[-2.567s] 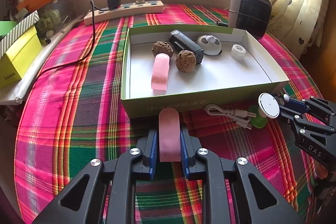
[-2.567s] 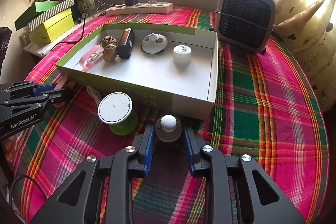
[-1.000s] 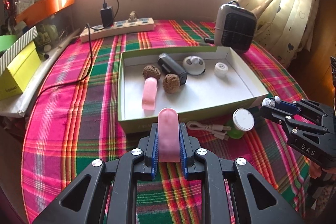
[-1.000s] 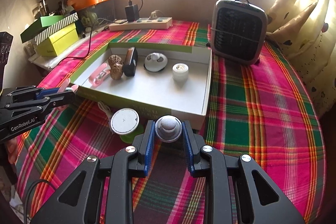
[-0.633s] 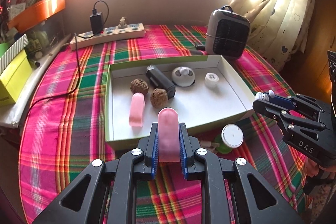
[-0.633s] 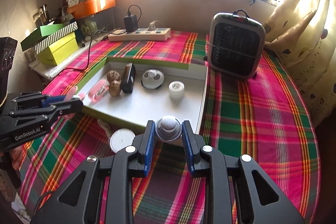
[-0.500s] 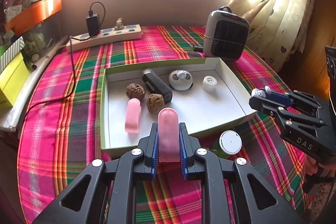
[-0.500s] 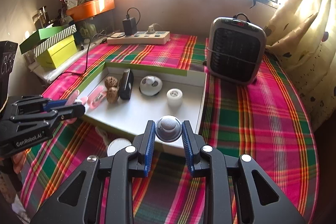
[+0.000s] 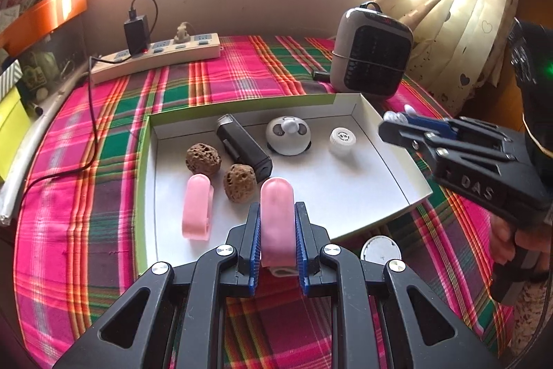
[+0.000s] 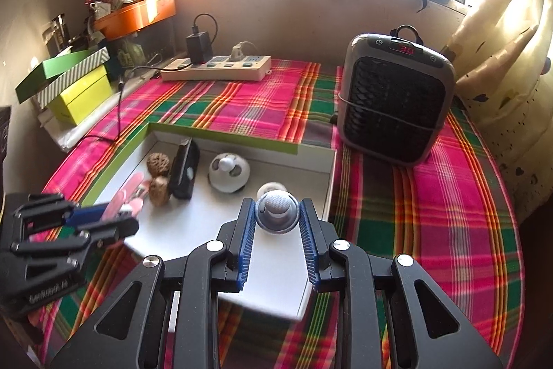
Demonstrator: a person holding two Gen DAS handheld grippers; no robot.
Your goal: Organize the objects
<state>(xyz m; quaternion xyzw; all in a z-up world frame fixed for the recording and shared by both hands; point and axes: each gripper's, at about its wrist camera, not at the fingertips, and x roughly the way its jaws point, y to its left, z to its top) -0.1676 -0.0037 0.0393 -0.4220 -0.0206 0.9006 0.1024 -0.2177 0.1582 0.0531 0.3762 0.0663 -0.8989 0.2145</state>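
Note:
My left gripper (image 9: 276,213) is shut on a pink clip (image 9: 277,217) and holds it above the front edge of the open white box (image 9: 387,158). My right gripper (image 10: 276,217) is shut on a small grey round knob (image 10: 276,211) above the box's front right part (image 10: 276,282). In the box lie another pink clip (image 9: 197,208), two brown walnuts (image 9: 203,158) (image 9: 240,183), a black device (image 9: 243,147), a white panda-face gadget (image 9: 288,135) and a white cap (image 9: 342,139). The right gripper also shows in the left wrist view (image 9: 397,121), the left gripper in the right wrist view (image 10: 114,213).
A white disc on a green base (image 9: 380,251) lies on the plaid cloth before the box. A grey heater (image 10: 394,102) stands at the back right. A power strip (image 10: 216,66) with a charger lies at the back, coloured boxes (image 10: 74,85) at the left, a curtain (image 9: 459,6) at the right.
Both grippers have risen and moved forward from the cloth in front of the box to above its front edge, each still holding its object.

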